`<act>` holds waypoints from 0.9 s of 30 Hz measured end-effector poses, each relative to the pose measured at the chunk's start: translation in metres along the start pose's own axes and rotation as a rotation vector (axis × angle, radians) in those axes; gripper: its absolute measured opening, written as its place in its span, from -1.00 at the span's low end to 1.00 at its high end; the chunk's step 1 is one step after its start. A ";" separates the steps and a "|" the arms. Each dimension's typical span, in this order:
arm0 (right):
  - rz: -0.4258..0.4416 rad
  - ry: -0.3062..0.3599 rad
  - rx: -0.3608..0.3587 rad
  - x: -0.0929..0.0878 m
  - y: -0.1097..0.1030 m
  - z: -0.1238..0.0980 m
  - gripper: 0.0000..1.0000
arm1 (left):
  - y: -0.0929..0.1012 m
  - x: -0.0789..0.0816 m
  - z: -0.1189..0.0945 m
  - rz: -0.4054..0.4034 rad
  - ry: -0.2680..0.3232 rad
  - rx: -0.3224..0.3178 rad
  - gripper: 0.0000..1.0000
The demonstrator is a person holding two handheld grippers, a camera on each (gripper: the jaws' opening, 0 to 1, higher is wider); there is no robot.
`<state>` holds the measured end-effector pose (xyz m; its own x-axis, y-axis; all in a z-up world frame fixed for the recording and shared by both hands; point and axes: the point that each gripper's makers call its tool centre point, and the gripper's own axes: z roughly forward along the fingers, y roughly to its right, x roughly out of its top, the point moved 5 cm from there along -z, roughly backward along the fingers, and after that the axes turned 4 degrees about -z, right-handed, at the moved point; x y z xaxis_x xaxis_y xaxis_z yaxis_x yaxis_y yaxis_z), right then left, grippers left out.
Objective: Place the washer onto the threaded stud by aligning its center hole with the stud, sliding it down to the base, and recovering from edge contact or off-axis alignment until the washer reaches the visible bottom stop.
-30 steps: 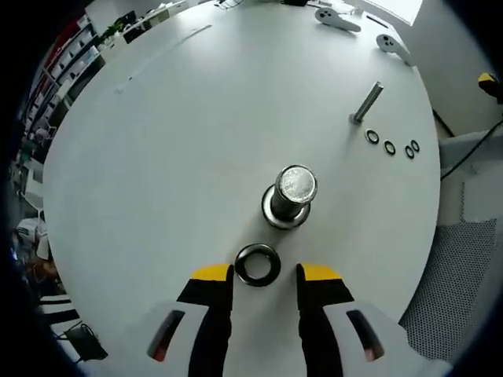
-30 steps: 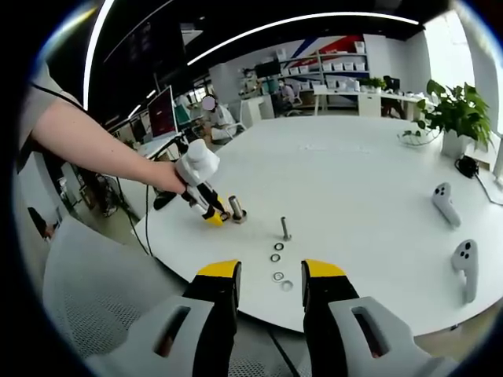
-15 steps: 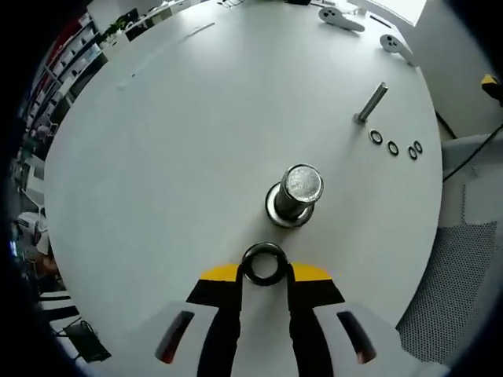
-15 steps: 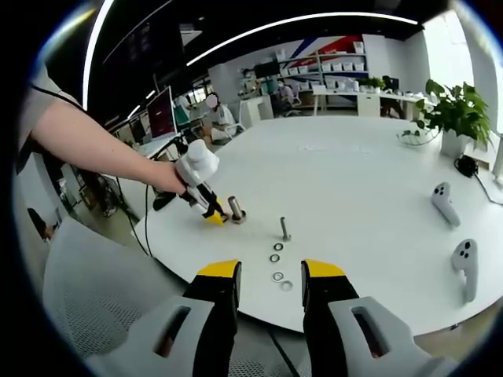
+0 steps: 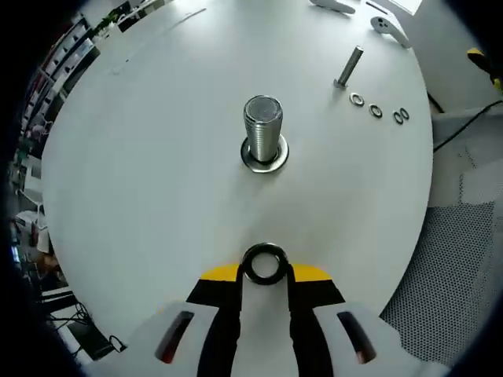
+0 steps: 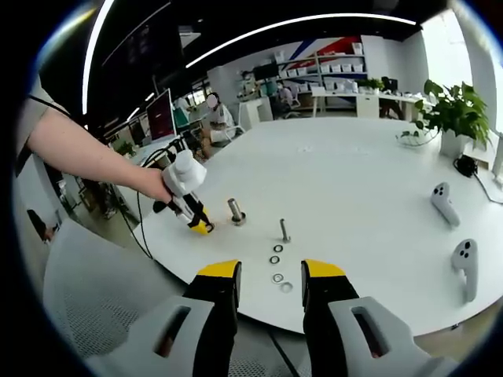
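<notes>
Two jaws of left gripper [image 5: 266, 271] clamp washer [image 5: 265, 263]; no legible writing.

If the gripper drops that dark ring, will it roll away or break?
The washer, pinched in the left gripper, looks like a stiff metal ring, so it probably won't break. Being round, it might roll if it lands on edge; landing flat on the table, it should stay put.
</notes>
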<state>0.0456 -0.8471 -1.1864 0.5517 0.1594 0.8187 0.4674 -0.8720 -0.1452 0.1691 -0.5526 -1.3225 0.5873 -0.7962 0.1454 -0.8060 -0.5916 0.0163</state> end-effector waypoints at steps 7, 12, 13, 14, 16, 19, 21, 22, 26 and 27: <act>0.002 0.003 -0.001 0.000 0.000 0.000 -0.35 | 0.010 -0.008 -0.001 0.038 -0.013 -0.012 -0.39; -0.001 0.001 0.000 0.000 0.000 0.000 -0.35 | 0.004 -0.007 -0.002 -0.004 0.011 0.000 -0.46; -0.001 0.001 0.000 0.000 0.000 0.000 -0.35 | 0.003 -0.007 -0.001 -0.005 0.012 -0.001 -0.48; -0.001 0.001 0.000 0.000 0.000 0.000 -0.35 | 0.002 -0.007 0.000 -0.007 0.013 -0.002 -0.49; -0.001 0.001 0.000 0.000 0.000 0.000 -0.35 | 0.002 -0.006 0.001 -0.014 0.008 -0.004 -0.50; -0.002 0.000 0.001 0.000 0.000 0.000 -0.35 | 0.004 -0.004 0.001 -0.014 -0.013 0.006 -0.49; -0.003 0.000 0.001 0.000 0.000 0.000 -0.35 | 0.004 -0.004 0.001 -0.017 -0.019 0.012 -0.49; -0.003 0.000 0.001 0.000 0.000 0.000 -0.35 | 0.004 -0.004 0.001 -0.021 -0.020 0.014 -0.48; 0.000 0.002 -0.001 0.000 0.000 0.000 -0.35 | 0.005 -0.005 -0.001 -0.058 0.006 0.007 -0.47; 0.000 0.002 -0.001 0.000 0.000 0.000 -0.35 | 0.004 -0.005 0.000 -0.063 0.010 0.008 -0.47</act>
<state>0.0458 -0.8472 -1.1862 0.5501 0.1582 0.8200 0.4667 -0.8725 -0.1447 0.1625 -0.5508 -1.3230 0.6363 -0.7559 0.1539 -0.7667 -0.6418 0.0179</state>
